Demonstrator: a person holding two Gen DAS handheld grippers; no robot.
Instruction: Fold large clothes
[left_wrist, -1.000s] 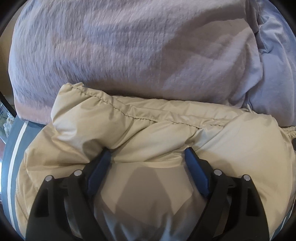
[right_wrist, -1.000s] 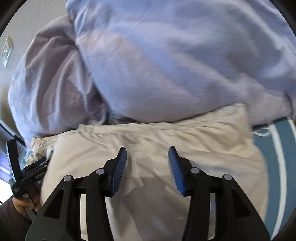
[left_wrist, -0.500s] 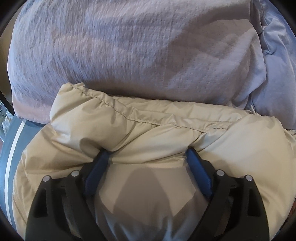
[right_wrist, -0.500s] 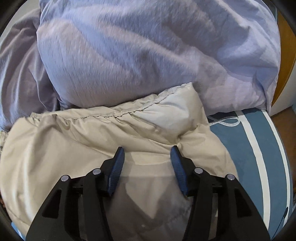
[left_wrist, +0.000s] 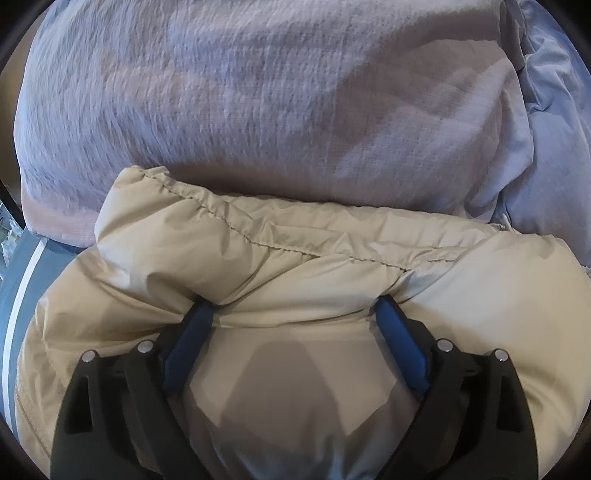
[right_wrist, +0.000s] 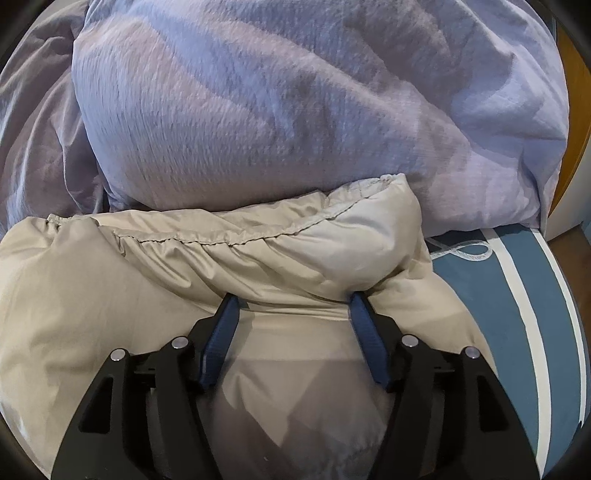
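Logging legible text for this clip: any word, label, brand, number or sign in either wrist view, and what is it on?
None can be read in either view.
beige padded jacket: plain fabric and stitching, no tag or logo showing.
lilac pillows: only weave texture.
blue striped cover: white stripes, no lettering.
left gripper and right gripper: no markings visible.

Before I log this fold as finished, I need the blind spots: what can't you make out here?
- Left gripper fingertips: left wrist view, tucked under a puffy fold of the beige jacket.
- Right gripper fingertips: right wrist view, buried under the same jacket.
- Jacket's near part: both views, hidden behind gripper bodies, cut by the lower edge.
- Blue striped bedcover: mostly covered by jacket and lilac pillows.
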